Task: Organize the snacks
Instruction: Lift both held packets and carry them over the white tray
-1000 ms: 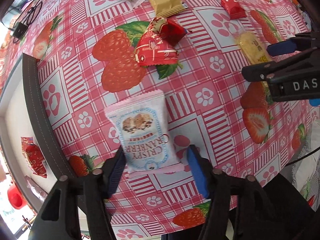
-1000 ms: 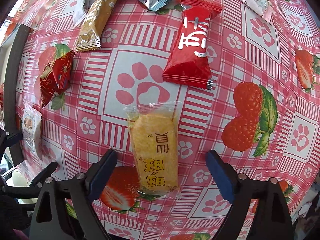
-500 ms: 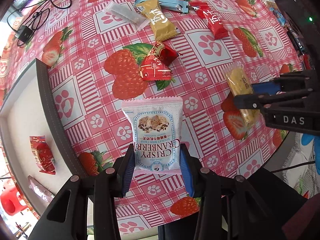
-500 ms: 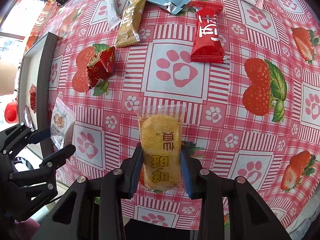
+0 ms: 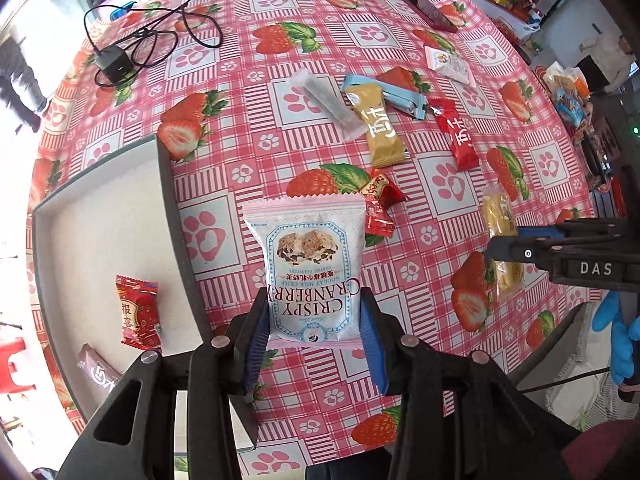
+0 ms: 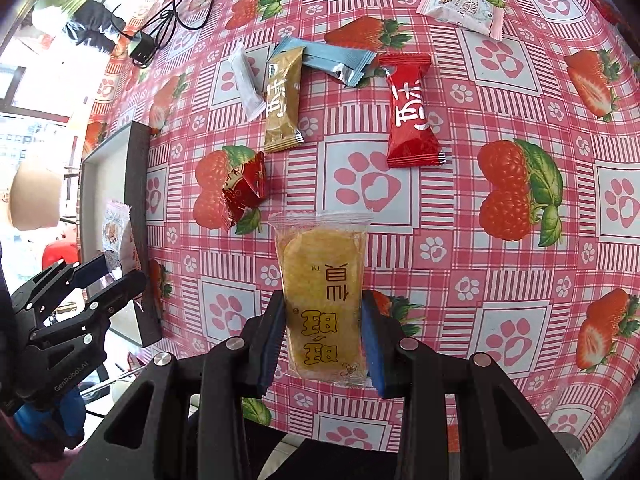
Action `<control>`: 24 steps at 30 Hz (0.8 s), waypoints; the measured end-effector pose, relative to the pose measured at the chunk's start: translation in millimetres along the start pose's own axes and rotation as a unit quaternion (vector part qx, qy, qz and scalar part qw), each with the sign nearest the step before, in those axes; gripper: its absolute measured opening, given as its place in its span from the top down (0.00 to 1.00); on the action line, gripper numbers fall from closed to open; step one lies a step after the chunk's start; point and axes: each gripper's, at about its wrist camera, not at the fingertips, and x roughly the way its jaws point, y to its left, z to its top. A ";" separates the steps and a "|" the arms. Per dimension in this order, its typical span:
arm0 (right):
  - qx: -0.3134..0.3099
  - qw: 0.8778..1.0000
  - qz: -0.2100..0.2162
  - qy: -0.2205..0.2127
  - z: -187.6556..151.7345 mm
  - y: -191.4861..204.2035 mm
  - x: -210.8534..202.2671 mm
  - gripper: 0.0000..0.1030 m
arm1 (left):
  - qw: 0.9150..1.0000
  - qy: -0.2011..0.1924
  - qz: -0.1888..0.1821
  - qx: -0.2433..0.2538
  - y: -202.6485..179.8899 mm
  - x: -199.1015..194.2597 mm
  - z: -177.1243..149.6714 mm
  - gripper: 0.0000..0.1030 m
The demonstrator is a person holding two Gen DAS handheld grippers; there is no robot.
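The left gripper (image 5: 314,332) had its blue fingers (image 5: 256,336) clamped on the lower edges of a pink-and-white cranberry nougat packet (image 5: 310,256), which hung clear above the table (image 5: 440,208) beside the dark rim of a grey tray (image 5: 172,216). In the tray lay a red candy packet (image 5: 138,312) and a brownish wrapper (image 5: 98,374). The right gripper (image 6: 324,340) likewise pinched a clear packet of yellow crackers (image 6: 322,284) between its fingers (image 6: 272,340), lifted off the strawberry-and-paw-print cloth. Just beyond sat a crumpled red wrapper (image 6: 244,184). Farther out lay a gold bar (image 6: 282,100) touching a white sachet (image 6: 246,84) on one side and overlapping a light-blue bar (image 6: 332,58) on the other, with a red bar (image 6: 412,112) near them. At the far side rested a second cranberry packet (image 6: 460,8) and a black charger with its cable (image 5: 114,62).
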 end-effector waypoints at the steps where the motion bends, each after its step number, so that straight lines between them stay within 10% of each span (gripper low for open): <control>1: 0.001 1.000 0.002 0.000 -1.7 0.0 -0.1 0.64 | 1.000 -0.003 0.000 -0.008 4.1 -0.9 -0.1 0.56; 24: -0.177 0.983 0.020 0.038 16.5 178.3 38.8 0.64 | 0.984 -0.026 0.047 -0.170 139.6 -22.7 -47.2 0.56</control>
